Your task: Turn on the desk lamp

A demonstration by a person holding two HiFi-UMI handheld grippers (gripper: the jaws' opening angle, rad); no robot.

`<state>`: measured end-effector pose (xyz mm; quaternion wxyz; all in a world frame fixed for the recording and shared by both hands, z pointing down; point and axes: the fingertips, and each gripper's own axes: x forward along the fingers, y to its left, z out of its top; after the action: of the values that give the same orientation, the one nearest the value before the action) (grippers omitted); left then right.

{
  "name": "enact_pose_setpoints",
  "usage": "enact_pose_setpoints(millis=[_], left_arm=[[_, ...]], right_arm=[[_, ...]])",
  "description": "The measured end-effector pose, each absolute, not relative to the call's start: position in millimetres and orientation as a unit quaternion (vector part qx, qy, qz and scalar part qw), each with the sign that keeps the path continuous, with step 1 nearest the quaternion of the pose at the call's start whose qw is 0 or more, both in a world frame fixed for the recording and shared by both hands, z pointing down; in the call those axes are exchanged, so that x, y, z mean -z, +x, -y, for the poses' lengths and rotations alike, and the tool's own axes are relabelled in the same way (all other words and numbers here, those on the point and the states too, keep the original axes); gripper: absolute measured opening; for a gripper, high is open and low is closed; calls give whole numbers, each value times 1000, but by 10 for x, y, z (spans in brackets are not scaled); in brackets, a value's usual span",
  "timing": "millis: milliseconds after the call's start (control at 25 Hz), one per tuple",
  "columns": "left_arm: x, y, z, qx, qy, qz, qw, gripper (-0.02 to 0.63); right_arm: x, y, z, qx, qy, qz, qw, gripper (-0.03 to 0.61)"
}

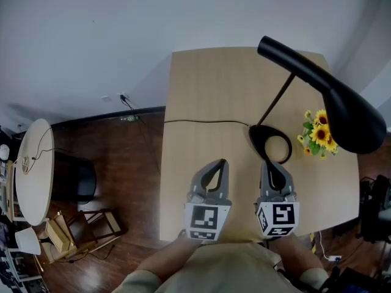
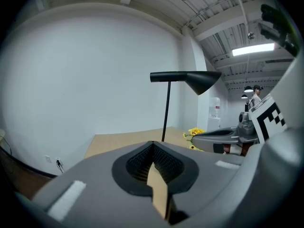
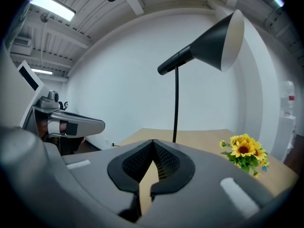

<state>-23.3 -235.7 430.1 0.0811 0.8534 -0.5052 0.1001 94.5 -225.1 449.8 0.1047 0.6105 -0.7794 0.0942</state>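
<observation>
Head view looks down on the black desk lamp with a cone shade (image 1: 342,112). It stands on the right half of the pale wooden tabletop (image 1: 208,84). Its thin black pole (image 1: 276,102) leans up from a flat black ring foot (image 1: 255,138), and the big shade hangs out over the right side. No glow comes from the shade, so the lamp looks off. A thin black cord (image 1: 201,122) runs from the foot across the wood to the left edge.

The right tongs (image 1: 267,163) hover just beside the near side of the ring foot. The left tongs (image 1: 223,162) hover next to them, a bit further left. Both are squeezed closed at the tips, and nothing is between them.

The job looks only just begun, with the tongs coming close to the lamp. No switch shows in any view, so the next move is likely to find the button and push it. The right tongs are nearest, and a closed tip should press well.

A small bunch of yellow sunflowers (image 1: 319,134) stands right of the foot, under the shade, and could get bumped.

Around the tabletop are a plain white wall (image 1: 122,29), a dark wooden floor (image 1: 131,170) and, well apart on the left, a small round pale table (image 1: 33,170).
</observation>
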Motion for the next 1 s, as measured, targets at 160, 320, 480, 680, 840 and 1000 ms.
enact_pose_setpoints(millis=[160,320,480,680,840,1000], left_arm=[[-4498,-174,2572,-114,849,510,84,-2],[-4700,-109,2772,-132,843,513,93,-2],[-4856,-23,2938,-149,843,509,93,-2],[-5067,46,3066,-177,840,503,100,-2],[-5191,27,3122,-192,836,503,104,-2],[-5291,-16,3186,-199,832,507,109,-2]], right_arm=[[-4717,1041,2522,-99,612,775,120,-1],[-4930,1183,2771,-100,618,767,142,-2],[-5201,1271,3013,-114,617,760,168,-2],[-5585,1320,3278,-142,606,754,208,-2],[-5915,1372,3447,-169,600,745,238,-2],[-6157,1437,3554,-190,597,735,260,-2]])
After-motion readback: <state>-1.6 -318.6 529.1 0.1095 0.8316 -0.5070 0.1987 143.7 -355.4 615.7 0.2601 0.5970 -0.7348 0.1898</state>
